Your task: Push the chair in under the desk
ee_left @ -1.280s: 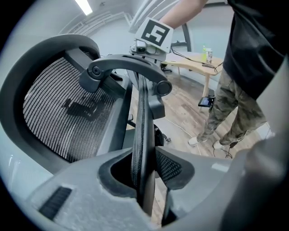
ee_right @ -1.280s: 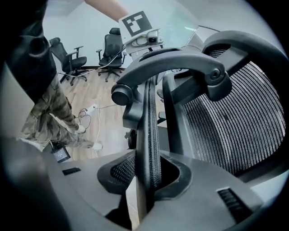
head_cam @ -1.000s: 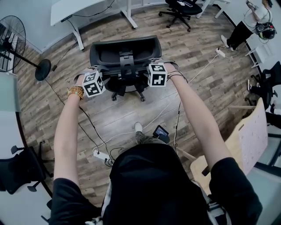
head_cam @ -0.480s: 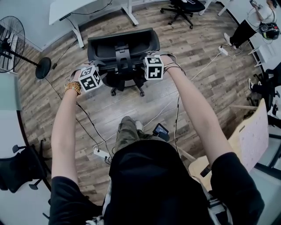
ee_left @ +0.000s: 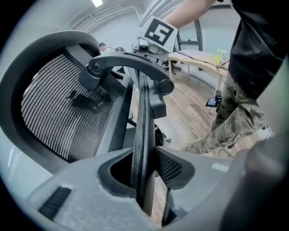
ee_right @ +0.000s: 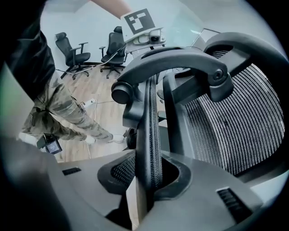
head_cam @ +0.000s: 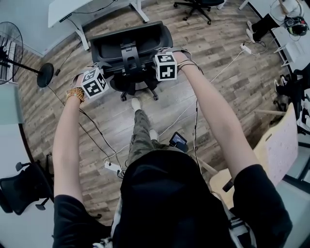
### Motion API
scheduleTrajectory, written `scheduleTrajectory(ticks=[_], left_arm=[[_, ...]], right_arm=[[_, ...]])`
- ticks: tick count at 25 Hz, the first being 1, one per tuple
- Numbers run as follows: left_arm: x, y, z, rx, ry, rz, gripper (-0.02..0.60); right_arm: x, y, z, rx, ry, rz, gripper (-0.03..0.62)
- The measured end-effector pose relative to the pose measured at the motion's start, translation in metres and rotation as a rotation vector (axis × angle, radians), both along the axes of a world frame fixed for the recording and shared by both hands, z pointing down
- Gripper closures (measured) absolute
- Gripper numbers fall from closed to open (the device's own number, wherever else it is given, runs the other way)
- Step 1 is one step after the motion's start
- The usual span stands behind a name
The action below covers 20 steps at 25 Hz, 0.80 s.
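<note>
- Step in hand: mid-push. The chair (head_cam: pixel 128 46) stands on the plank floor (head_cam: pixel 208 72), far from the person with its back toward them. It is near the white desk (head_cam: pixel 72 7) at far left, not yet under it.
- Left tool (ee_left: pixel 144 173): jaws partly closed, clamped on the thin rim (ee_left: pixel 143 113) of the chair back. Right tool (ee_right: pixel 146 178): same grip on the opposite edge.
- Next move (judgement): roll it further and veer left toward the desk opening. Push evenly on both sides so the chair doesn't swivel.
- Materials: black woven mesh (ee_left: pixel 54 108) in a smooth hard frame; a curved bracket (ee_right: pixel 180 61) with round pivot ends; a star castor base (head_cam: pixel 138 92).
</note>
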<state>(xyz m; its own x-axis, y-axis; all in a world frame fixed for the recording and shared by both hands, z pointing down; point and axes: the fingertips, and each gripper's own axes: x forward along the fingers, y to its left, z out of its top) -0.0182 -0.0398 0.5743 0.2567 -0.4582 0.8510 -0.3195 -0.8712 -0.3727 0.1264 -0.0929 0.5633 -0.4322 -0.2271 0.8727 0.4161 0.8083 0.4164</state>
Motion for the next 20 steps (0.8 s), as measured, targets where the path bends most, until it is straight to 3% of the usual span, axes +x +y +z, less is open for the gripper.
scheduleTrajectory(ticks=[20], left_arm=[[-0.012,-0.034,-0.004,0.019,-0.002,0.003,0.446]], right_arm=[[-0.009,-0.037,0.001,-0.001,0.031,0.011,0.499]])
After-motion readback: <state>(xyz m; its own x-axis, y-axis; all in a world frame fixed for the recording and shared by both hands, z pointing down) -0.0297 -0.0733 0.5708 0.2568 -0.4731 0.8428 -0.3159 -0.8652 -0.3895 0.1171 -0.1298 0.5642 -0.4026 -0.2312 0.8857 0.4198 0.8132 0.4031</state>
